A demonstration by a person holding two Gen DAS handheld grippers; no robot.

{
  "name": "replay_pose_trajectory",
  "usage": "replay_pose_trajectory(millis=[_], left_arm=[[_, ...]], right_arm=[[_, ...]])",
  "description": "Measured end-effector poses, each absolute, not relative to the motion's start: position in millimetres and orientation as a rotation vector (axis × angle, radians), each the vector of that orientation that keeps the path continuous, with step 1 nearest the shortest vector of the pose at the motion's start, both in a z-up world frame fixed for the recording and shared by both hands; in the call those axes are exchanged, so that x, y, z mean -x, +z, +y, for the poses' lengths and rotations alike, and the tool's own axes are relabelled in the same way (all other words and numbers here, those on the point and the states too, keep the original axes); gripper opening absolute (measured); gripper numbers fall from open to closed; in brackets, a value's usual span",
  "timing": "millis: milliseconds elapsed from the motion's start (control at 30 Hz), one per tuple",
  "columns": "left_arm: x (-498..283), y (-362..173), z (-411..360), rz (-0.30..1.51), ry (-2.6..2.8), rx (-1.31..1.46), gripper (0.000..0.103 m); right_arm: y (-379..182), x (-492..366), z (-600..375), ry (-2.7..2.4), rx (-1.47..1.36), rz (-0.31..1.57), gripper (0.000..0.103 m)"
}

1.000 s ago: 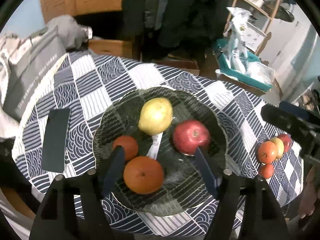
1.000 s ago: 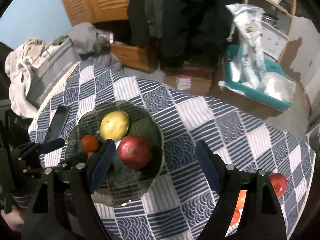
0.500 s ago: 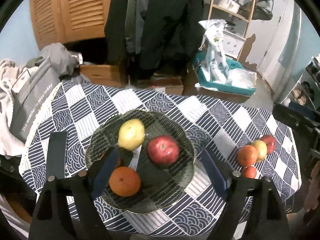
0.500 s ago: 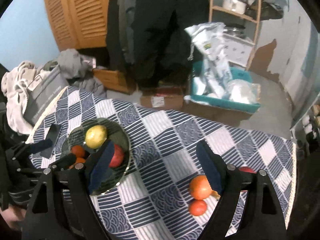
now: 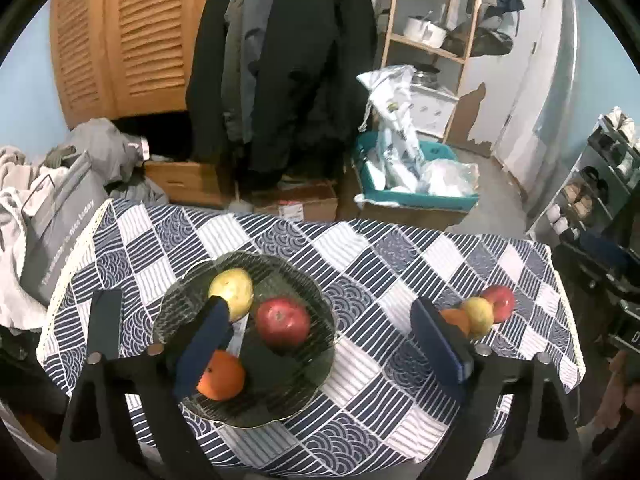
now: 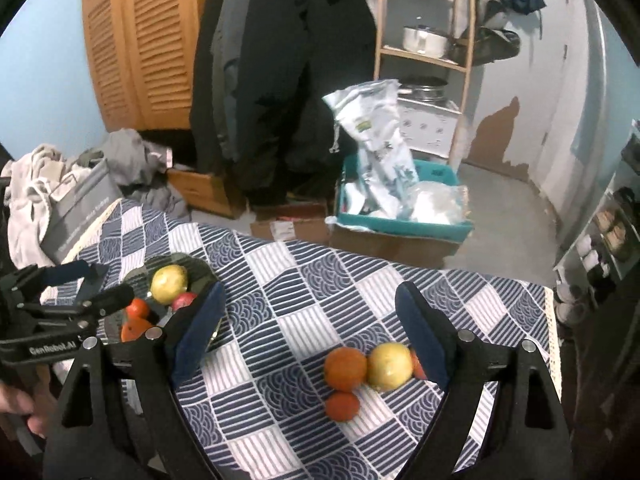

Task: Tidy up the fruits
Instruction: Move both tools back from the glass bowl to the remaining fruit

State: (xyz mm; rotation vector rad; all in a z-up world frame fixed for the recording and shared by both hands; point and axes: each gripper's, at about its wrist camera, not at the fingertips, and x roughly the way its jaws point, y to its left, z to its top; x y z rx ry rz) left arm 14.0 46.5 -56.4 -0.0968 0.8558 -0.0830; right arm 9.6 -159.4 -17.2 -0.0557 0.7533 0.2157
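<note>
Checked tablecloth; red apple glossy.

Open cloth mid-table, fruit at both ends

Bare table lies between the glass plate and the loose fruit cluster.

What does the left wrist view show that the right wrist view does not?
Only the left wrist view shows the whole glass plate, the dark flat object beside it, and the left claw, opening and empty.

Only the right wrist view shows the small orange in the loose pile and the right claw, opening and empty.

Both show the yellow fruit and red apple on the plate, the loose pile's yellow fruit, and the checked tablecloth.
</note>
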Motion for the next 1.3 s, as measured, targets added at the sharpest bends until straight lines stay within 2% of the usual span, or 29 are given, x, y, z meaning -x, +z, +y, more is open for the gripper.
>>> replay_pose_trajectory(millis=[500,1300], left_arm=[[-10.7,-35.2,7.1,0.815,-0.153,0.066,0.098],[-26.8,-53.6,-72.9,0.880,-0.269,-0.009,0.098]], right_arm=[[-6.9,11.2,-219.6,0.112,0.019,0.702,0.089],[-38.8,17.2,-306.9,-0.035,-0.068,0.766,0.089]])
